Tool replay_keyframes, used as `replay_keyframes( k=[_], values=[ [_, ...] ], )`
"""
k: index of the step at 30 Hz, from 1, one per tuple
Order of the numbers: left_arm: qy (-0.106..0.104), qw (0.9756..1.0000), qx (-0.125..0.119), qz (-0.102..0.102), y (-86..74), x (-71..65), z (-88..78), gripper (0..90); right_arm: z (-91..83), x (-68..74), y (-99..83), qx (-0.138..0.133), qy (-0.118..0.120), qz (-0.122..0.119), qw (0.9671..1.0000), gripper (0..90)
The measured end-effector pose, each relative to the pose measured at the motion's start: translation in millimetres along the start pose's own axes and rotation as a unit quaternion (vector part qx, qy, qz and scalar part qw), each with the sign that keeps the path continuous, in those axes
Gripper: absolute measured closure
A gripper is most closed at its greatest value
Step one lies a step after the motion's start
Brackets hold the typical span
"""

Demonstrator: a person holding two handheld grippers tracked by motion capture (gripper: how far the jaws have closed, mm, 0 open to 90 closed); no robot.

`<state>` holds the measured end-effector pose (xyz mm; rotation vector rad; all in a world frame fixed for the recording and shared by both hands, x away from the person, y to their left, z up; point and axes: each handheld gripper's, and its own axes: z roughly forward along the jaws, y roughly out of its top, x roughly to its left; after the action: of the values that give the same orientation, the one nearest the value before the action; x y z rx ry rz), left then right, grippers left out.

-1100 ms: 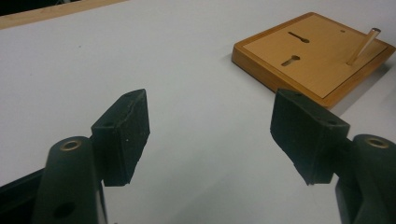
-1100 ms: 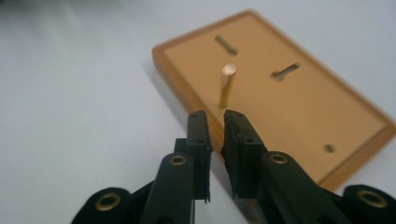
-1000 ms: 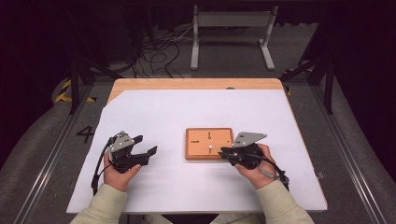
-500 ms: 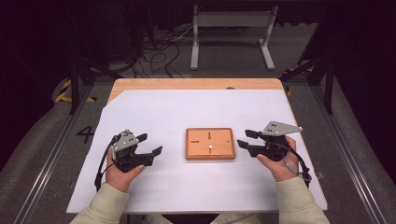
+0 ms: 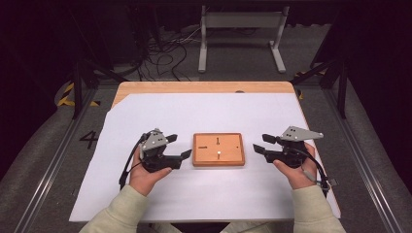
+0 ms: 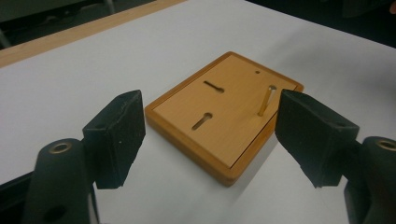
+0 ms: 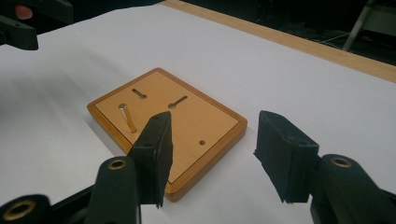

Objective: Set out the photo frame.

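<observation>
Right now both grippers flank the flat rectangular wooden board w/ cut slots (image 5: pixel 218 149), which lies on the white sheet covering the worktop (image 5: pixel 209 111), roughly centre.

Going left to right: the left gripper (image 5: pixel 177 147) sits just beside the board's left edge, jaws apart, nothing between them; in the left gripper view the board lies ahead between the two black pads (image 6: pixel 119 133), not touched. On the board stands a thin brass-coloured metal pin (image 6: pixel 266 100), upright w/ a slight lean, plus two keyhole-shaped slots (image 6: pixel 205 120) and a small round hole. The right gripper (image 5: pixel 262 144) is near the board's right edge but clear of it, jaws roughly half apart and just been opening; no thing between them. In the right gripper view the pin (image 7: pixel 127 117) sits beyond the tip of one jaw, toward the board's far side.

Judgement: the pin looks freshly seated and the hands are at rest either side. To do the next bit well, approx. line a gripper up w/ the pin before closing, come in level, keep the other jaw tips off the board rim so it doesn't slide on the sheet, and steady the board from the opposite side if needed.
</observation>
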<state>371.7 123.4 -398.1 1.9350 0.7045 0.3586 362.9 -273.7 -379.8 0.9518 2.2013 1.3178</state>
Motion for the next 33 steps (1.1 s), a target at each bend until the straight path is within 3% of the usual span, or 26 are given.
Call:
replay_keyframes(
  k=[3, 9, 18, 25, 28, 29, 30, 33],
  values=[
    [-0.036, 0.9993, -0.002, -0.013, 7.5, -4.5, 9.6, 25.8, -2.6, -2.3, -2.0, -0.001, -0.003, 0.007, 1.0, 45.5],
    [-0.048, 0.9988, -0.002, -0.011, 12.3, -9.7, 24.7, 30.5, -5.6, -1.9, -2.8, -0.01, 0.005, 0.017, 0.9998, 44.6],
    [-0.074, 0.9972, 0.01, -0.002, 14.8, -20.5, 55.9, 35.9, -16.0, -5.2, -9.2, -0.013, -0.006, 0.031, 0.9994, 44.6],
    [-0.103, 0.9944, -0.005, -0.025, 6.8, -13.7, 78.4, 39.6, -18.2, -7.2, -15.2, -0.019, -0.006, 0.041, 0.999, 44.6],
    [-0.109, 0.9939, -0.012, 0.005, 3.8, -18.4, 87.3, 45.4, -18.3, -8.6, -16.5, -0.02, -0.007, 0.044, 0.9988, 44.6],
    [-0.109, 0.9939, -0.012, 0.005, 3.8, -18.4, 87.3, 46.9, -18.3, -8.6, -16.5, -0.02, -0.007, 0.044, 0.9988, 44.6],
    [-0.118, 0.9928, 0.008, 0.019, 1.3, -21.1, 91.8, 48.6, -17.8, -8.6, -17.2, -0.019, -0.006, 0.046, 0.9987, 44.6],
    [-0.126, 0.9917, 0.016, 0.022, -1.1, -22.5, 95.8, 53.6, -16.6, -8.2, -18.0, -0.018, -0.005, 0.05, 0.9986, 44.6]
  ],
)
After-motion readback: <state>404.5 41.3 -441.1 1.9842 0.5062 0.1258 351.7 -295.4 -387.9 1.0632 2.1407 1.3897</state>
